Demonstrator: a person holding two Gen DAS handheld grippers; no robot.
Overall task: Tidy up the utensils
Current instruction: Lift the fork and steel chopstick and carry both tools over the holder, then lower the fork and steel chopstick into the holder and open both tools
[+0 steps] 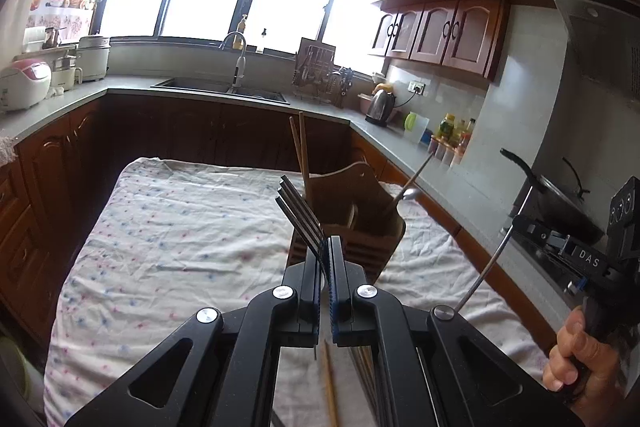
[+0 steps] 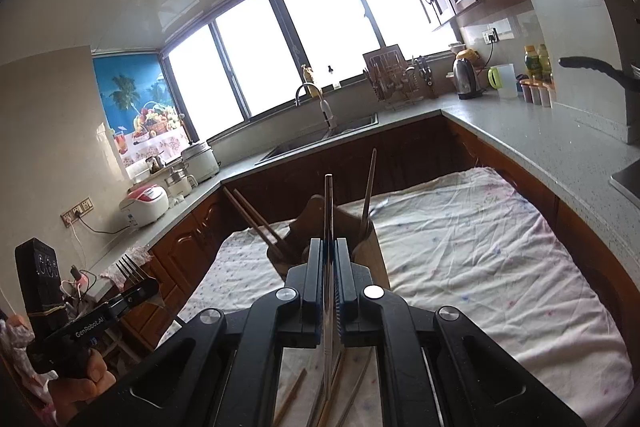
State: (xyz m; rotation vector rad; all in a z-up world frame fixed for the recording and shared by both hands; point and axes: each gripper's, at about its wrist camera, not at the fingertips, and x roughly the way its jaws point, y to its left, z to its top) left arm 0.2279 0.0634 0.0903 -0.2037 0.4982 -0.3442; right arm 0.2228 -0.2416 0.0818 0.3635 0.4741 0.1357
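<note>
A table covered by a rumpled white cloth (image 1: 168,235) with small blue and pink dots fills the lower middle of the left wrist view and the lower right of the right wrist view. A wooden utensil holder (image 1: 356,223) stands on the cloth at centre. Loose wooden chopsticks (image 1: 330,383) lie on the cloth at the bottom edge

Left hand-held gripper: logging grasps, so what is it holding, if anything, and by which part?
The left hand-held gripper is shut on a fork, clamped on the neck just below the tines, which stick up past the fingers.
</note>
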